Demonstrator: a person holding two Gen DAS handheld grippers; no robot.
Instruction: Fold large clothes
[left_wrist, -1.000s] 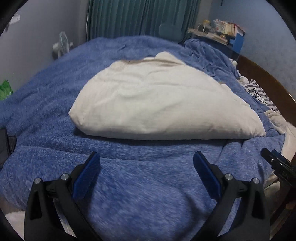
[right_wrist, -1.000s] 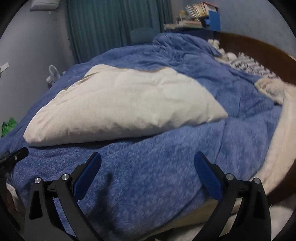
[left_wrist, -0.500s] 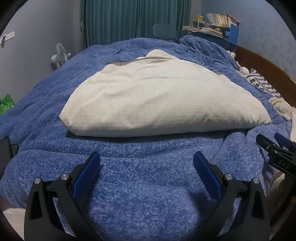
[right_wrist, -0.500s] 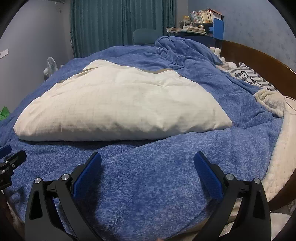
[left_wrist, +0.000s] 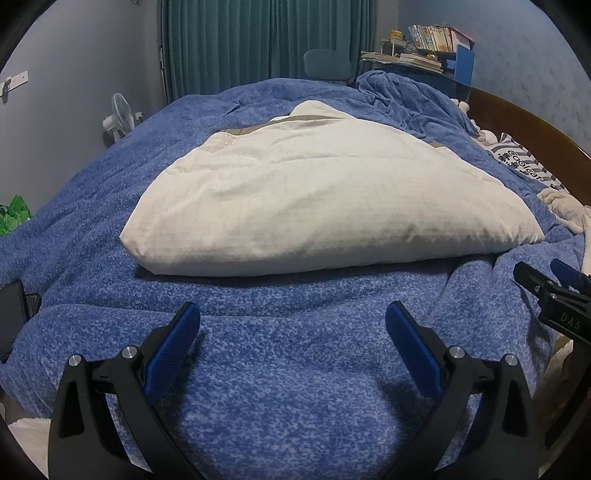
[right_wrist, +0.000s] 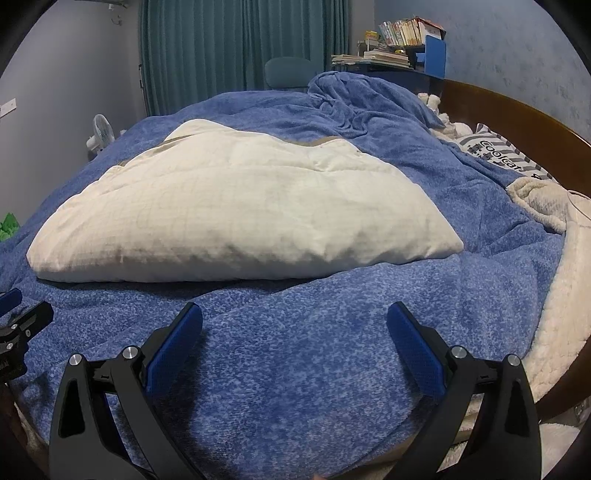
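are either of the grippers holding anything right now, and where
Nothing is held: the left gripper and right gripper are both open over the blue blanket.

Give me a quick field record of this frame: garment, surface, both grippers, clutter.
garment: cream quilted garment, folded into a rough triangle, lying flat
surface: blue fleece blanket covering the bed
left gripper: open, empty, above the blanket, short of the garment's near edge
right gripper: open, empty, same stance, also short of the garment
contact: neither gripper touches the garment
far side: teal curtains, small fan, shelf of books
right edge: wooden headboard, striped pillow
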